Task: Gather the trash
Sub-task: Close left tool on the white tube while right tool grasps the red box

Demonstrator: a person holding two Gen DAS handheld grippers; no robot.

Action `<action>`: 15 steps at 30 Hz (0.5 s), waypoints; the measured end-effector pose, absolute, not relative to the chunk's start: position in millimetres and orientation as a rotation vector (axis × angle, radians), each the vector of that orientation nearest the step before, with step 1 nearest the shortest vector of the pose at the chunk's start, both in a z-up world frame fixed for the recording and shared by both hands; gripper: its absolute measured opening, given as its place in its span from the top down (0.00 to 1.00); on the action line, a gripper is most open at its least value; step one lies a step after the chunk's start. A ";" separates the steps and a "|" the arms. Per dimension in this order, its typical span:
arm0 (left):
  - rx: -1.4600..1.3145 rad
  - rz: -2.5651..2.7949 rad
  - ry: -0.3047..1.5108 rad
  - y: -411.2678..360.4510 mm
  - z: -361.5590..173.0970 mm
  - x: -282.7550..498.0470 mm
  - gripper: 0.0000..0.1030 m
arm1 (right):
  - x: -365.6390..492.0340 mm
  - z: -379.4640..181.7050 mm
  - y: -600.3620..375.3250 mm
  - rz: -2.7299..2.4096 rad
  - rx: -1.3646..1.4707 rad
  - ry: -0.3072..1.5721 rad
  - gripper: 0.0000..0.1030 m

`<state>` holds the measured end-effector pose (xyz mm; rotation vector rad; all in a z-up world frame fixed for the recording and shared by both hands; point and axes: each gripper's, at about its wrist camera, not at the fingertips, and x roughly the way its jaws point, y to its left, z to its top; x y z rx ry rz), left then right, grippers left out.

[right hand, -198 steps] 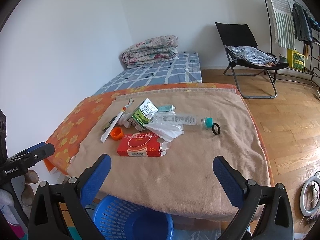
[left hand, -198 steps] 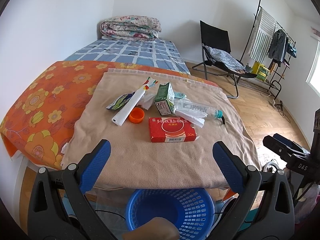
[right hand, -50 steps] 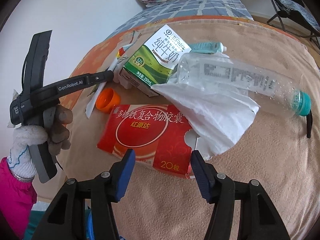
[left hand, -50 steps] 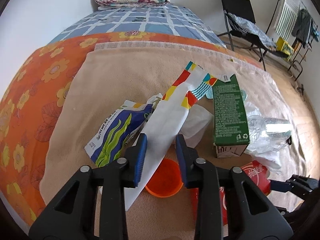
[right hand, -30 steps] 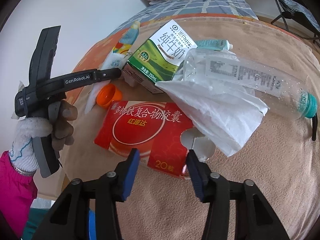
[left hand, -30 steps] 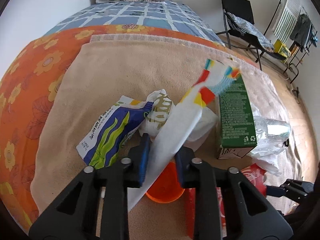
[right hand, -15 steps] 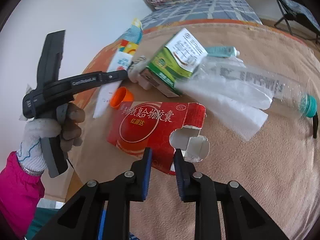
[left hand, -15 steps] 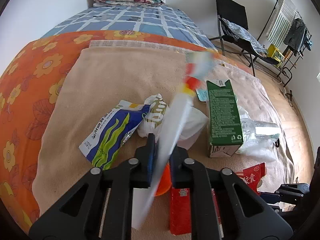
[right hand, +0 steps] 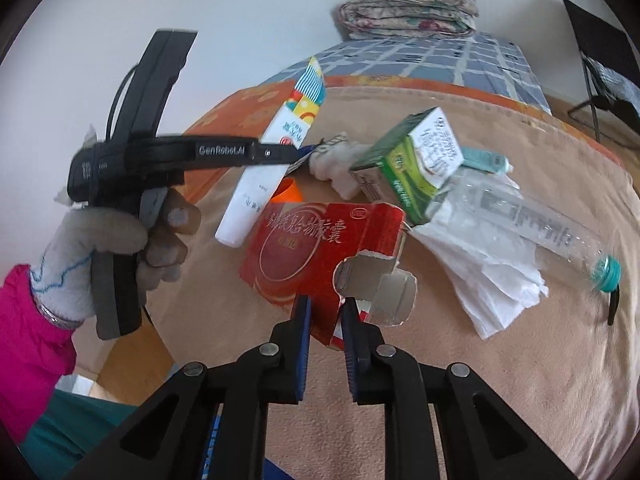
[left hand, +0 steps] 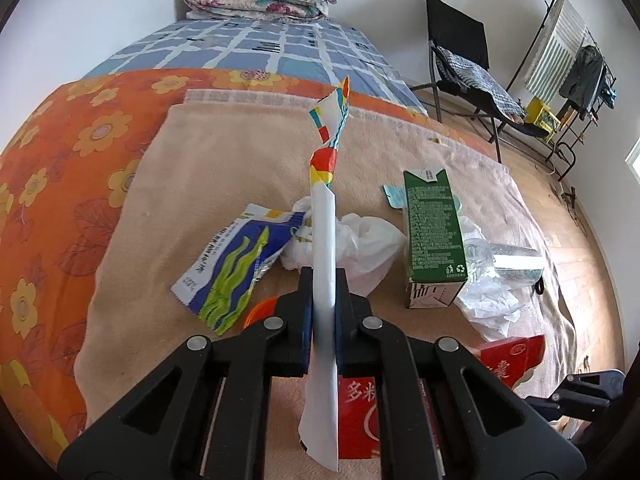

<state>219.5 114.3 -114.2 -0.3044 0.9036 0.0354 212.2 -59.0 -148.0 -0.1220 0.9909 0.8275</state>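
Left gripper clamped on tube: light, soft, held mid-body. Right gripper nipping red box edge: thin card, crushable, light

your left gripper now pinches the white tube up; your right gripper, jaws just closing, lifts the red box.

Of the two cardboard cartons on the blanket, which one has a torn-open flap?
The red box, clamped in the right gripper; the green milk carton looks intact.
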 end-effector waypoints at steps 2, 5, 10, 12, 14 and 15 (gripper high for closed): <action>-0.310 0.042 0.903 118.5 -112.7 216.0 0.94 | 208.2 -149.8 -50.6 0.831 -0.153 0.991 0.78; -0.314 0.049 0.899 124.2 -110.6 211.2 0.94 | 203.1 -147.7 -43.4 0.843 -0.174 0.969 0.85; -0.328 0.060 0.877 136.1 -101.4 197.4 0.94 | 194.3 -139.1 -36.9 0.859 -0.206 0.943 0.92; -0.332 0.064 0.868 141.0 -97.1 190.9 0.94 | 190.8 -136.3 -37.3 0.861 -0.211 0.940 0.93; -0.339 0.067 0.857 145.3 -91.3 181.8 0.94 | 186.5 -132.3 -38.1 0.865 -0.215 0.935 0.95; -0.342 0.067 0.852 147.1 -88.8 178.0 0.94 | 183.4 -130.1 -37.5 0.864 -0.222 0.929 0.95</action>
